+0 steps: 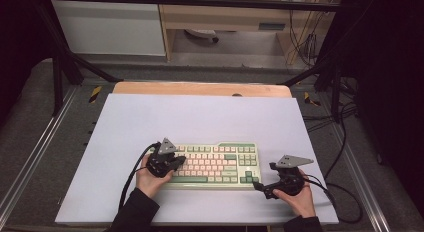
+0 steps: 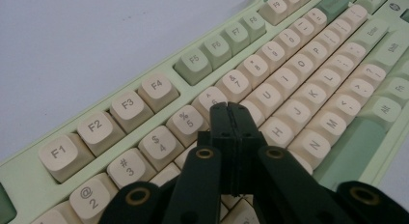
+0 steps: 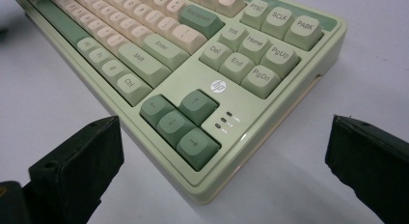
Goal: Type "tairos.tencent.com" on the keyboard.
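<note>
Left gripper sits over the left half of the keyboard, jaws pressed flat together w/ nothing between them; in the left gripper view its closed tip hangs just above the number row, approx. between the 5 key and the 7 key, w/ the F-key row running off to the upper right; can't tell whether the tip actually touches a key. Person's left hand wraps the gripper body from behind, dark sleeve coming in from the bottom edge; black cable loops off its left side.

Right gripper sits low at the keyboard's near right corner, jaws spread wide & holding nothing; in the right gripper view its two black jaws stand well apart at the bottom corners, w/ the keyboard corner between them but not touched; arrow keys lie closest, nav cluster w/ PgDn beyond. Right hand grips it from behind; grey three-cornered plate on top.

Keyboard is pale green w/ cream & darker green caps; lies flat on the white surface, in the near half, approx. centred left-to-right, long side parallel to the near edge. Wooden strip shows past the far edge of the white sheet; cables trail on the floor at right.
</note>
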`<act>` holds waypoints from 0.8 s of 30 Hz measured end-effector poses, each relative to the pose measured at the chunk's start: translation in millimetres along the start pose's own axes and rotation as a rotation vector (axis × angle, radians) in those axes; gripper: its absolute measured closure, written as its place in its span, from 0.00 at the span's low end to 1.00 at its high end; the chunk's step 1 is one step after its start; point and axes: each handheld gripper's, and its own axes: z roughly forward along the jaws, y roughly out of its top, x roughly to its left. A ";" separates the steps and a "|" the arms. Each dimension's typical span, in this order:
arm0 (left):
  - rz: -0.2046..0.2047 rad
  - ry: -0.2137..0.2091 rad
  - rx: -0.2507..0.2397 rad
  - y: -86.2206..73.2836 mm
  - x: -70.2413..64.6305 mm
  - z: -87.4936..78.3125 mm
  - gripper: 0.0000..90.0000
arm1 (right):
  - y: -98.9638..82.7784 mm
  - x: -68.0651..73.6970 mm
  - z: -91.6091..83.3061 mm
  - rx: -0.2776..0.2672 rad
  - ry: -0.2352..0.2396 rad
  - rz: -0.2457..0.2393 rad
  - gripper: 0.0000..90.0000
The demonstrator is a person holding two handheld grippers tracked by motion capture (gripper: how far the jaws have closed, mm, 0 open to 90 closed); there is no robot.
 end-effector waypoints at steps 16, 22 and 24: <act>0.001 -0.011 -0.013 -0.3 0.7 -2.9 1.00 | -0.2 0.2 -0.1 0.006 -0.001 -0.002 0.00; 0.007 -0.012 -0.024 -1.1 0.7 -11.3 1.00 | -0.2 0.1 0.0 0.003 -0.002 -0.005 0.01; 0.013 -0.008 -0.025 -2.7 1.1 -14.8 1.00 | -0.2 0.1 -0.3 0.002 -0.002 -0.002 0.01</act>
